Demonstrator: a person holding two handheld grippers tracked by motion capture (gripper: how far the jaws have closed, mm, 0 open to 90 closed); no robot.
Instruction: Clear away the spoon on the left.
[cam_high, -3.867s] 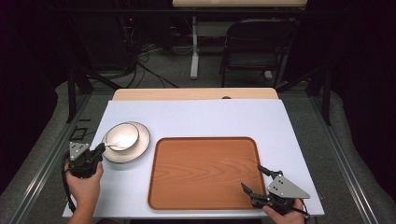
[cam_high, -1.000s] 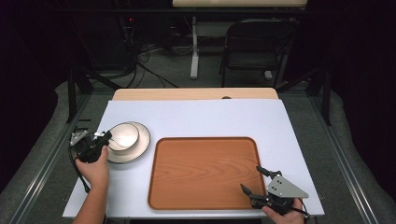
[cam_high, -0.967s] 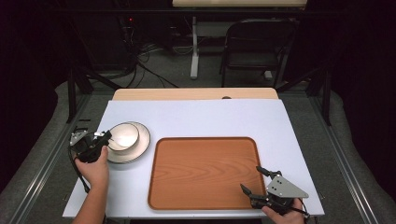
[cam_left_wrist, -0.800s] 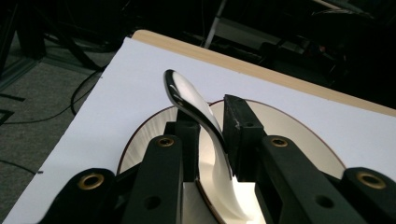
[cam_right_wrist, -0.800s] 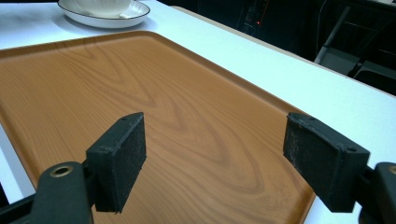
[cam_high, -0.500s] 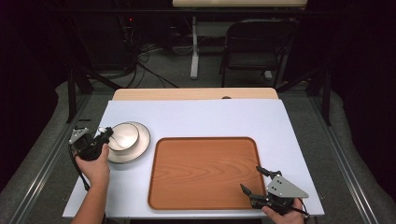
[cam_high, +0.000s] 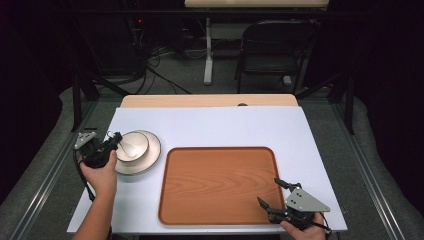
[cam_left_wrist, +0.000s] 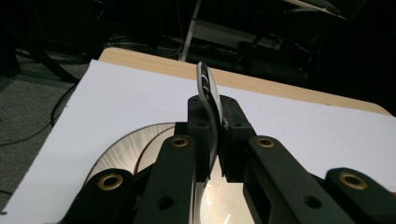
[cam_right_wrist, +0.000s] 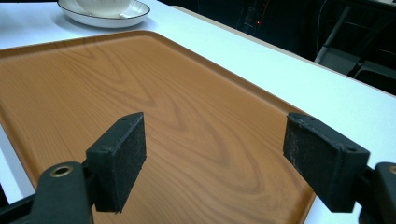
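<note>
White bench (cam_high: 210, 125) carried a wooden tray (cam_high: 218, 183). Left of it, my left gripper (cam_left_wrist: 212, 122) pinched the bowl's (cam_high: 132, 146) rim on its plate (cam_high: 150, 156); I judged lifting next. My right gripper's (cam_right_wrist: 212, 154) fingers stood spread over the tray's corner.

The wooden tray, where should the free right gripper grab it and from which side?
Take the raised rim of the wooden tray at its right edge, from the right: the open right gripper sits beside it, and the flat floor offers no hold.
</note>
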